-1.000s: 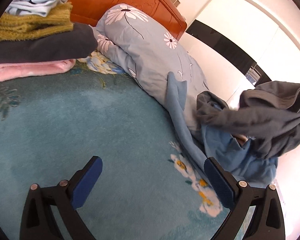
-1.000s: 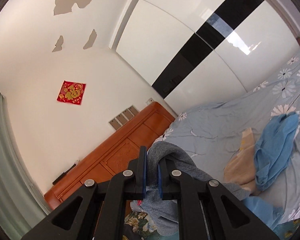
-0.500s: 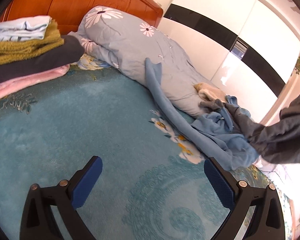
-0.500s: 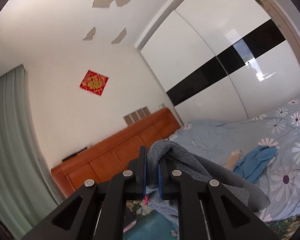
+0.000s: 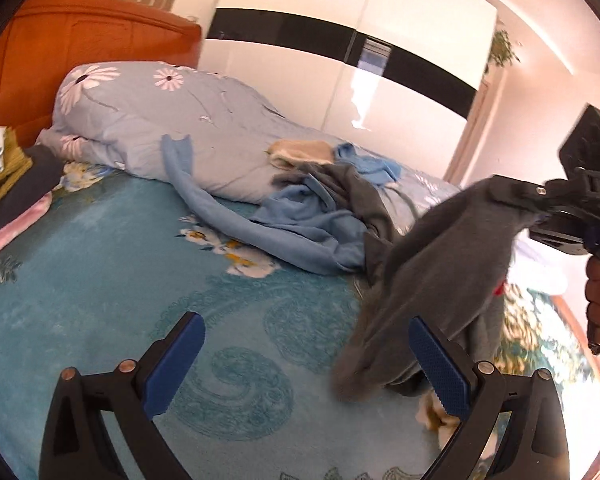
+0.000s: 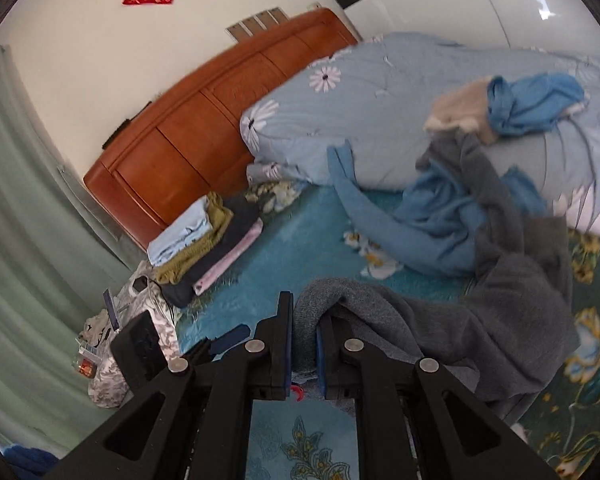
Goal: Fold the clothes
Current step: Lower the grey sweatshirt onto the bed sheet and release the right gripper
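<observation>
The grey garment (image 5: 440, 264) is clamped by the right gripper (image 6: 304, 344), hanging lengthwise toward the bed (image 5: 100, 280). The left gripper (image 5: 308, 364), wide open and empty, is nearest its lower end

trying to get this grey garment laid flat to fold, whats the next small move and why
Probably bring the open left gripper to a free edge of the grey garment and pinch it. The right gripper clamps only one bunched end, so the rest hangs crumpled onto the teal bedspread; a second grip would let it spread.
</observation>
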A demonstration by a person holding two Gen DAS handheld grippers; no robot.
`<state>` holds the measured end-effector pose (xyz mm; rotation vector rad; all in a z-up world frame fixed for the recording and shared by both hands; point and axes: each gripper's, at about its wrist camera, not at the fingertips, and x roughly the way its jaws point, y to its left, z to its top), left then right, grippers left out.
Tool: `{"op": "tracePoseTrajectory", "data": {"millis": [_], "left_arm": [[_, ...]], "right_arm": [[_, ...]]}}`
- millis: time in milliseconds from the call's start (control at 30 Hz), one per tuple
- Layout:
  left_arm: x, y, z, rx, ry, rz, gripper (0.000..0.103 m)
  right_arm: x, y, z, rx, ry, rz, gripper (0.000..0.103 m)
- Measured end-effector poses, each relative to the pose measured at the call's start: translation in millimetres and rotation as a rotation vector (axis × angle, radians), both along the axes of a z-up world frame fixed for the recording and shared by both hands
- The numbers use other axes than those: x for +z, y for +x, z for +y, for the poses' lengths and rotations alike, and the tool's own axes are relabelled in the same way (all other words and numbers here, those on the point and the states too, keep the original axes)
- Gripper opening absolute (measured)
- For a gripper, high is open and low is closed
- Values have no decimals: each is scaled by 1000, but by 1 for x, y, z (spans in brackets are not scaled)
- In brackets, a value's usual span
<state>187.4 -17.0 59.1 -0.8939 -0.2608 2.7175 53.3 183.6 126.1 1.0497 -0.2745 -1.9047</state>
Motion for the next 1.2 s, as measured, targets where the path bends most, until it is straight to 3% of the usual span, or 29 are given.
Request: {"op": "tracePoseTrajectory", "data": {"millis": [167,233,333,467,600,800,867,933,1000,1133,1200], "left_arm": [[-21,6,50,-86,-162,-11,103],[-28,3,56,-102,-152,-28,103],[-37,-4,59,-114,-115,-58,103],[-41,-15,56,-107,-47,-88,103],[-42,-23,51,-86,-28,-101,103],[-38,-23,41,-87,13,-117,90],[-38,-24,40,-96,28,-129,79],[-38,-26,40,-99,44,-141,74],[-40,-27,39,-96,68,-160,67],[-43,-30,36,-79,115,-188,46],[-43,-30,33,-63,134,-195,32]], "right_arm": [[-36,15,14,5,26,-28,17],[-35,19,32,-11,18,-16,38],[-29,17,65,-73,0,35,56],[-36,-7,101,-240,67,69,59],[-61,-48,104,-343,251,101,68],[-130,-114,130,-488,155,-158,70],[-150,-125,135,-524,103,-239,73],[-161,-128,133,-527,59,-287,73],[-160,-125,130,-540,52,-275,72],[-152,-115,128,-536,2,-287,31],[-145,-107,125,-534,-10,-283,23]]}}
